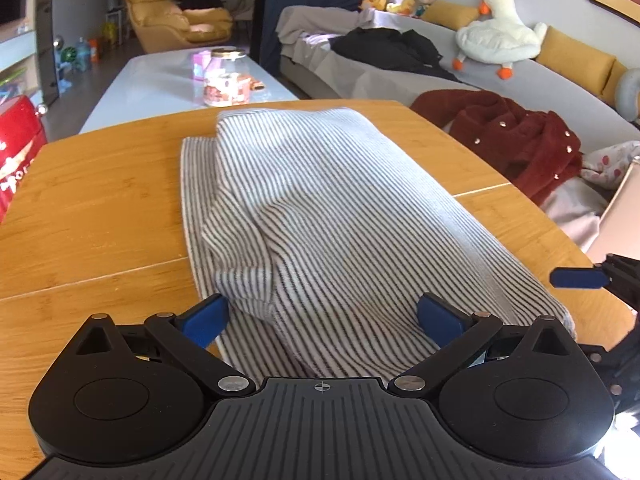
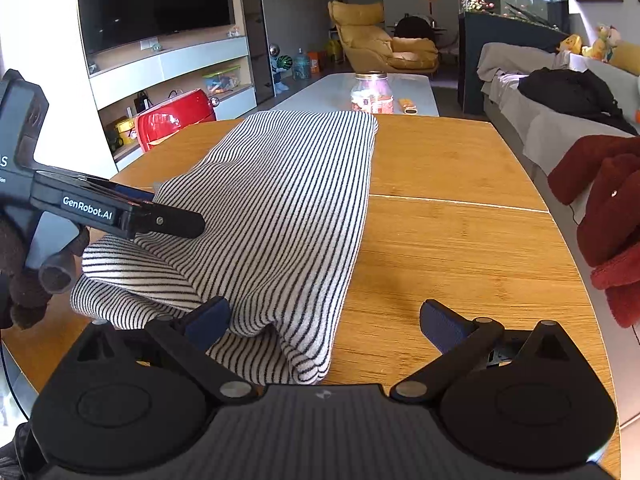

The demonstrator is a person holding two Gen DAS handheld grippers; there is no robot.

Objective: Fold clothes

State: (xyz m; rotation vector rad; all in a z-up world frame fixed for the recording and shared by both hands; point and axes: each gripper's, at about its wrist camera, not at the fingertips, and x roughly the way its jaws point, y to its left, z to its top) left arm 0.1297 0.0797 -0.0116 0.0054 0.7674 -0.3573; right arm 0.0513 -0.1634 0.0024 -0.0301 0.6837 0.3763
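Observation:
A grey-and-white striped garment [image 1: 320,200] lies folded into a long band down the middle of the wooden table [image 1: 100,188]. My left gripper [image 1: 322,320] is open at its near end, and the loose cloth bulges up between the blue pads without being clamped. One blue fingertip [image 1: 580,278] of the right gripper shows at the right edge. In the right wrist view my right gripper [image 2: 326,322] is open over the garment's [image 2: 288,200] near right corner; its right finger is above bare table [image 2: 460,248]. The left gripper [image 2: 192,222] hovers over the garment's left side.
A dark red fuzzy coat [image 1: 520,140] hangs off the grey sofa [image 1: 500,80] right of the table. Beyond the far table edge is a white coffee table [image 1: 160,80] with a glass jar [image 1: 226,80]. A red box [image 1: 16,152] sits to the left.

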